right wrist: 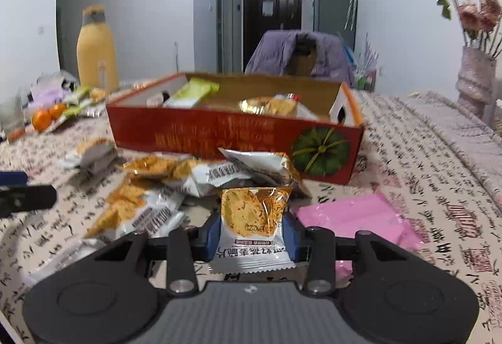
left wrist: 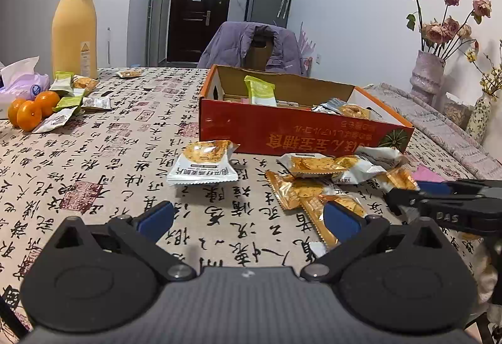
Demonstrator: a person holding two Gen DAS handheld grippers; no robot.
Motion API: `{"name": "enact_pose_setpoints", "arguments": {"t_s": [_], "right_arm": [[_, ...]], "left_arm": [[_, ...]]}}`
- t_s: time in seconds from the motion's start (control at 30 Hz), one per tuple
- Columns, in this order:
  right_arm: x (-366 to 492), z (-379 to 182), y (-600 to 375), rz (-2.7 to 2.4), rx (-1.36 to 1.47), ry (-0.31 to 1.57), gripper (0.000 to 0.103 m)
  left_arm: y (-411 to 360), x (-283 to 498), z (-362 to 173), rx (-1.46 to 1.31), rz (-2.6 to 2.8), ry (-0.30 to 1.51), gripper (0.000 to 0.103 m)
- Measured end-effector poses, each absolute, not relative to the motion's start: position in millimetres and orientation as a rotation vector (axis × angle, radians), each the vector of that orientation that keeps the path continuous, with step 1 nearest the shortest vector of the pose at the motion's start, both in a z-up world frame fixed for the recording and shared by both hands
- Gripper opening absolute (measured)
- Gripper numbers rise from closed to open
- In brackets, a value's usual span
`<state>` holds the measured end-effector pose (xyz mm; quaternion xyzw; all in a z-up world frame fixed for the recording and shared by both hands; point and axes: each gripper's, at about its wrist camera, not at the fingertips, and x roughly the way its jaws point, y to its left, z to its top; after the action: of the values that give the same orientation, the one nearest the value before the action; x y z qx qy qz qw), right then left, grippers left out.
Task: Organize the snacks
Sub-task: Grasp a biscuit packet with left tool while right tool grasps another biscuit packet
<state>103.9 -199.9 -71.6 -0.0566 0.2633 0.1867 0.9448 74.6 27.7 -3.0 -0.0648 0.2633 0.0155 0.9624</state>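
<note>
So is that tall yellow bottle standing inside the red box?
No, the yellow bottle stands upright on the tablecloth far to the left of the red box, near the oranges.

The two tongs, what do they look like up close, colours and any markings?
Both match: the left tongs and right tongs have matte black linkage arms with silver pivot bolts, blue pads on the fingers, round black housings and a ribbed grey centre plate. The right one's side reads "DAS".
</note>
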Motion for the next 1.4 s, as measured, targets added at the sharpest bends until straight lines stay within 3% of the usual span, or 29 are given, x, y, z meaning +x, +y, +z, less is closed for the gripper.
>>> {"name": "enact_pose_setpoints", "arguments": {"t_s": [0.33, 0.93, 1.13, 1.27, 1.4], "right_arm": [[80, -51, -227, 0.366, -0.039, 0.415, 0.04], [83, -64, -256, 0.353, 0.036, 0.419, 0.041], [84, -67, -258, 0.366, 0.048, 0.421, 0.041], [83, -69, -258, 0.375, 0.062, 0.42, 0.041], [81, -71, -256, 0.385, 0.064, 0.422, 0.041]], "left_arm": [[-2, 97, 1, -0.144, -0.018, 0.599, 0.103], [-63, 151, -18, -0.06, 0.065, 0.814, 0.103], [-68, 153, -21, -0.047, 0.08, 0.819, 0.091], [-73, 152, -20, -0.032, 0.086, 0.806, 0.077], [-73, 149, -18, -0.03, 0.08, 0.794, 0.068]]}}
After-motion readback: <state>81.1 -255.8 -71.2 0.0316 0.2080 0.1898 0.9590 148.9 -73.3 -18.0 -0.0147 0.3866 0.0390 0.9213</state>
